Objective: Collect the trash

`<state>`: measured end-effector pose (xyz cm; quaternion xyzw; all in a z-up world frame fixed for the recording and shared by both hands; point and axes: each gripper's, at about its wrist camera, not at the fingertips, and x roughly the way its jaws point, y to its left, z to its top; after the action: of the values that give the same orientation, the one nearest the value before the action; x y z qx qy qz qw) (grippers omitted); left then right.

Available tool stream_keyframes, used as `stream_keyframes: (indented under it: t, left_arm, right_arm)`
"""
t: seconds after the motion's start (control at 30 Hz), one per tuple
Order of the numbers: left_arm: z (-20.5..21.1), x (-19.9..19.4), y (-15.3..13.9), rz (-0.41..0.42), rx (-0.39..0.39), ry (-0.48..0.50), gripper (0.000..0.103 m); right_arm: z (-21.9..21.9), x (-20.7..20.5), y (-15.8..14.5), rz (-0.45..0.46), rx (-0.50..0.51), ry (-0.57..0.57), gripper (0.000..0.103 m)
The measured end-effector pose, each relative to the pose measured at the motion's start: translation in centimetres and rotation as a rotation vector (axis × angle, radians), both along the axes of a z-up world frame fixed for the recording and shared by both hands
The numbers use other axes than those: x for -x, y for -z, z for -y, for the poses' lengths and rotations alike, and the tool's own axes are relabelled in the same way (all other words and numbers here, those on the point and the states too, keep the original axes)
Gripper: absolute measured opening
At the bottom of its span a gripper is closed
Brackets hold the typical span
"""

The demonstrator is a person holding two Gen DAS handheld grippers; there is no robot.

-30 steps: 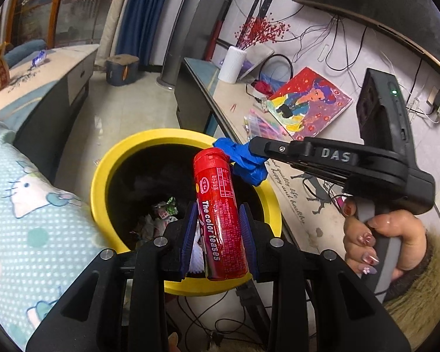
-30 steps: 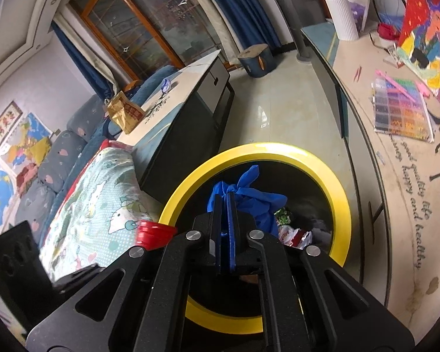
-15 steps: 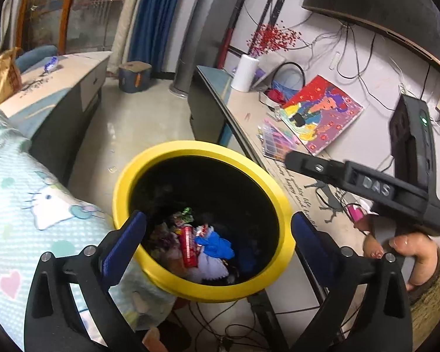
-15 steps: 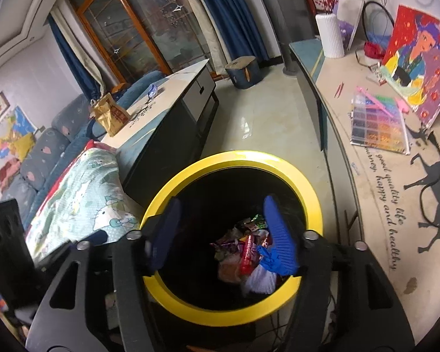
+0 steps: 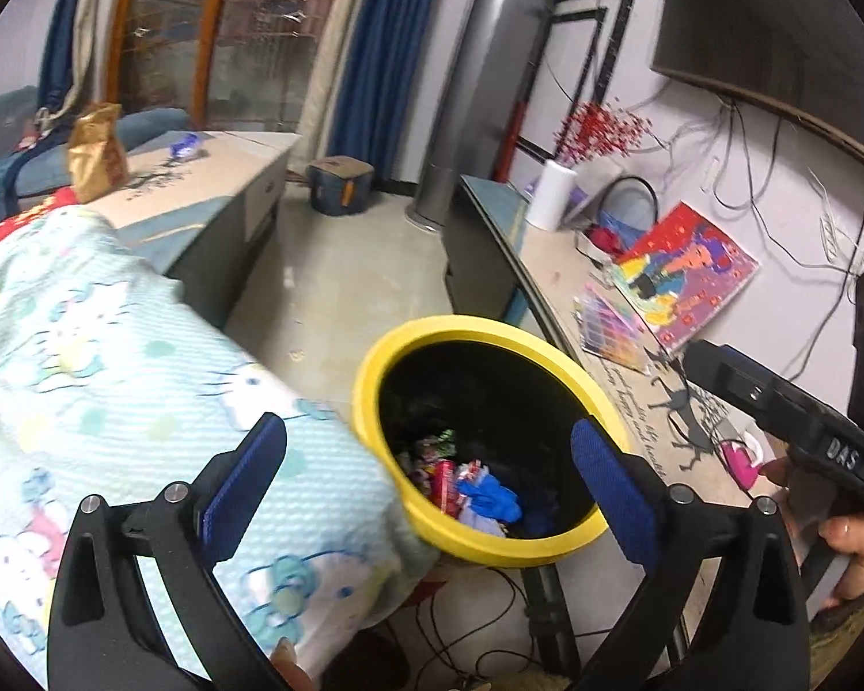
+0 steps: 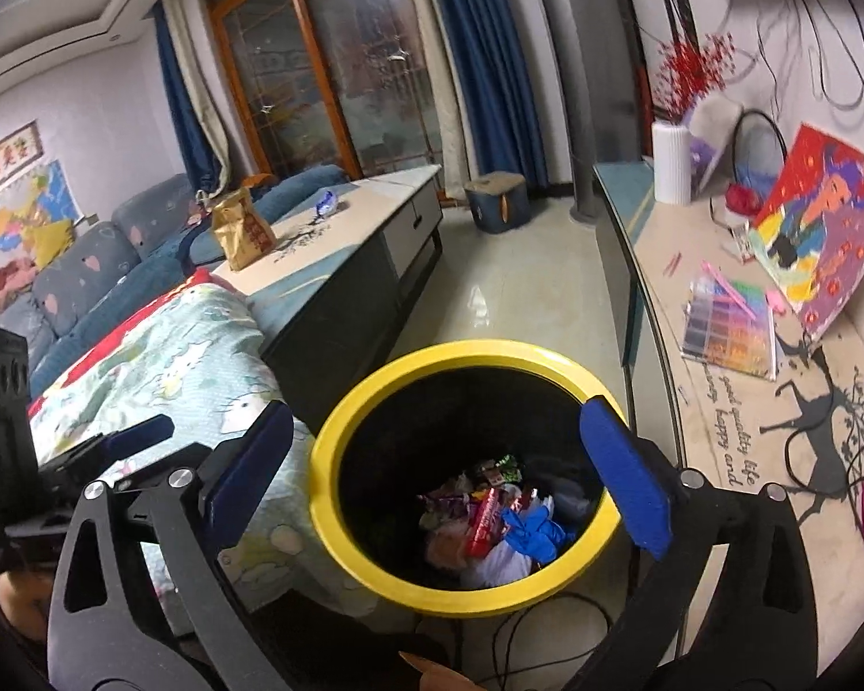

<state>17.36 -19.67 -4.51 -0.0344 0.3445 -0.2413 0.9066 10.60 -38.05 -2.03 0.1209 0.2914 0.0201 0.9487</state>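
The yellow-rimmed black bin [image 5: 478,328] [image 6: 466,351] stands between a bed and a long desk. A red snack tube [image 5: 444,483] [image 6: 484,527] and a blue glove [image 5: 489,495] [image 6: 533,527] lie inside it among other wrappers. My left gripper [image 5: 429,466] is open and empty, above the bin and a little back from it. My right gripper [image 6: 432,460] is open and empty above the bin; its body shows at the right in the left wrist view [image 5: 800,420].
A bed with a cartoon-cat quilt [image 5: 115,380] [image 6: 178,357] lies left of the bin. A long desk [image 6: 737,380] on the right holds a painting [image 6: 823,230] and a colour box [image 6: 731,334]. A low cabinet [image 6: 363,219] carries a brown paper bag [image 6: 242,230].
One second ago my left gripper held the red tube and my right held the blue glove over the bin. Both opened, both items fell in, and the grippers rose and drew back.
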Motion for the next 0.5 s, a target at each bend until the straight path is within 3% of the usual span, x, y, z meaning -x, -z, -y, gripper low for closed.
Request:
stream_keyframes:
  t: [0.5]
  left_arm:
    - [-7.5, 4.1, -2.7, 0.107, 0.001, -0.168, 0.096]
  right_arm:
    - [-6.6, 3.1, -1.4, 0.098, 0.100, -0.104, 0.092]
